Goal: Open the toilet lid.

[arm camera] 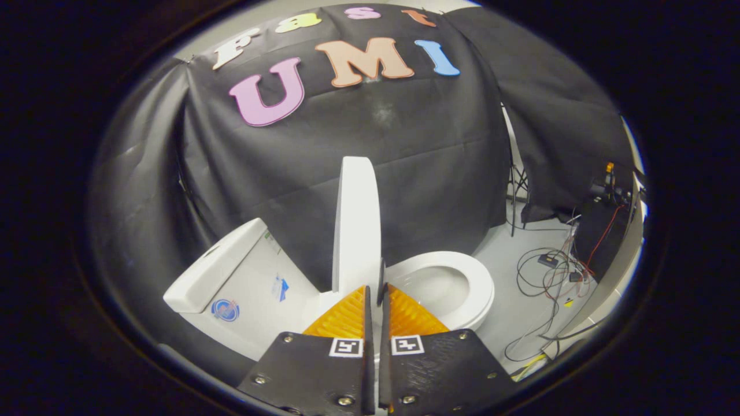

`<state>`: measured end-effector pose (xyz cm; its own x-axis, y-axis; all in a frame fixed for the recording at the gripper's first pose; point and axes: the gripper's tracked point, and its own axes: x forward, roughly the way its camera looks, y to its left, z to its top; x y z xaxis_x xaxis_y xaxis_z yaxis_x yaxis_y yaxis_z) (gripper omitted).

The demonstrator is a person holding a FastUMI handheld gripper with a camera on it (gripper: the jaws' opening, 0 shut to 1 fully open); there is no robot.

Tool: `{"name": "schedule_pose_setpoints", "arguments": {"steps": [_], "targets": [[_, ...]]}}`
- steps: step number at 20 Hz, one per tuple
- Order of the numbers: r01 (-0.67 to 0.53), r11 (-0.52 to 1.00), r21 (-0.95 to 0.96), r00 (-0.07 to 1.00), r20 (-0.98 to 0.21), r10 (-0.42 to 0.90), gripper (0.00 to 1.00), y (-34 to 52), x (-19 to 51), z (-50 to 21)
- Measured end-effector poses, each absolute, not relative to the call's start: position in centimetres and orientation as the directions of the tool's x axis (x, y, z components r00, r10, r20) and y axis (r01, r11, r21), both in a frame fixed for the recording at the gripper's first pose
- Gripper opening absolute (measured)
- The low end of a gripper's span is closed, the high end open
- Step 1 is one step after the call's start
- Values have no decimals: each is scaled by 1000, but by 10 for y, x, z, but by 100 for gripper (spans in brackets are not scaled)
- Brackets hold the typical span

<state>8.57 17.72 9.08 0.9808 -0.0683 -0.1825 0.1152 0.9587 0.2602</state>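
I see the pale grey floor point(520, 312) carrying the white toilet point(254, 289), with loose cables point(549, 271) strewn beside it.

Recording booth, staged bathroom: black cloth wall point(404, 167) behind 1 toilet point(451, 286); loose cables point(549, 271) on floor right of toilet.

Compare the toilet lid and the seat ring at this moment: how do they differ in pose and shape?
The toilet lid stands raised on edge, nearly upright, while the seat ring lies flat on the bowl. The lid is a solid slab; the seat ring is open in the middle. The lid's lower edge sits in the narrow gap of the claw, whose orange fingers look pressed on it; the seat ring lies beyond them, untouched. Both are glossy white.
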Motion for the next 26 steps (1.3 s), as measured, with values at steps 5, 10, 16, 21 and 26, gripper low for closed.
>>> {"name": "schedule_pose_setpoints", "arguments": {"steps": [5, 10, 16, 21, 26], "targets": [[91, 971, 223, 984, -167, -54, 4, 198, 83, 99], [73, 976, 207, 987, -153, -41, 4, 216, 80, 103], [41, 980, 194, 992, -128, -16, 4, 236, 77, 107], [11, 990, 142, 995, -103, 3, 4, 255, 78, 109], [-14, 996, 90, 995, -94, 23, 4, 280, 79, 108]]}}
